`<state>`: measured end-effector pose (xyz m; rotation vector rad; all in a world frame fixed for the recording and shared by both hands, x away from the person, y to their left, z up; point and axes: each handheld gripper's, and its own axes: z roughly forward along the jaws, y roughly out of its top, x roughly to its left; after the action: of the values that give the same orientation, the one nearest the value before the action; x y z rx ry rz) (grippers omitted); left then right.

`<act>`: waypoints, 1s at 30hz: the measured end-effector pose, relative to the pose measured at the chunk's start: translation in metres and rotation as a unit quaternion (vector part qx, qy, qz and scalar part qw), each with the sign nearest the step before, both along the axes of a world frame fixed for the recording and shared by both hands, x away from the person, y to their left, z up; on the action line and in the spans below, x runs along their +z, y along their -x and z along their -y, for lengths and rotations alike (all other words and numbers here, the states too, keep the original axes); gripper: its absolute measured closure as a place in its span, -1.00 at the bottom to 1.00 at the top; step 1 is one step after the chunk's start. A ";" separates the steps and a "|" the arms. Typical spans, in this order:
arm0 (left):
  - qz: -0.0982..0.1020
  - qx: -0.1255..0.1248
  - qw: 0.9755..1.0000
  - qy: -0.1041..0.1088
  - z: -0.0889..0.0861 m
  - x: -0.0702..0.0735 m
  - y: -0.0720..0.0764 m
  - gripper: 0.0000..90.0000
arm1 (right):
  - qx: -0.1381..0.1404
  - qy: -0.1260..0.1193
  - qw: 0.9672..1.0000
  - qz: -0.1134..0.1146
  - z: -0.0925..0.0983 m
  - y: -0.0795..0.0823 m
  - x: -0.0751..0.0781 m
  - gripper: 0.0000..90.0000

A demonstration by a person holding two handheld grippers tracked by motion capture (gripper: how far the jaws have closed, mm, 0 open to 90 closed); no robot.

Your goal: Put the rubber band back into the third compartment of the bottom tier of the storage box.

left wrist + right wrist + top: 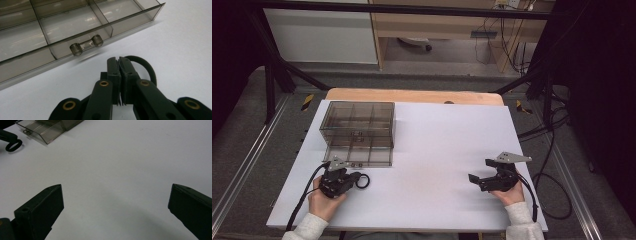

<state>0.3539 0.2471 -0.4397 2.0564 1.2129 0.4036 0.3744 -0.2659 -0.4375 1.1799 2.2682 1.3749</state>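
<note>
Your left gripper [119,61] has its jaws pressed together on the rim of a black ring [147,68], which loops out from the far side of the pads; in the high view the ring [362,180] lies at the jaw tips just above the white table [437,165]. Your right gripper [477,177] stands with jaws wide apart, nothing between them, resting well away on the right side of the table.

Just ahead of the left gripper sits the smoked transparent drawer [75,32], pulled out from the compartment box [358,120] and divided into cells. Its clear bar handle [86,45] faces the jaws, near but apart from them.

Findings on risk:
- The hold is on a thin edge of the ring only. A quick swing could let it pivot or slip out, and it would likely roll across the table.
- The drawer front wall stands between ring and cells. Carry too low and the ring will likely strike the wall or handle and push the drawer in.
- The box is light and unbraced; your right gripper is too far off to steady it.
- Releasing over a divider could leave the ring straddling two cells.
</note>
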 end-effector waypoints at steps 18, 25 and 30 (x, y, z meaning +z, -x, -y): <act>0.004 -0.005 1.000 0.005 -0.001 0.003 0.003 0.94 | 0.000 0.000 1.000 0.000 0.000 0.000 0.000 -0.99; 0.005 -0.007 1.000 0.012 -0.003 0.006 0.004 0.94 | -0.001 0.001 1.000 0.001 0.000 0.000 0.000 -0.99; 0.005 -0.006 1.000 0.014 -0.003 0.007 0.004 0.94 | 0.000 0.000 1.000 0.001 0.000 0.000 0.000 -0.99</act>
<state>0.3494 0.2503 -0.4328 2.0351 1.1928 0.3887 0.3744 -0.2661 -0.4374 1.1776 2.2666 1.3747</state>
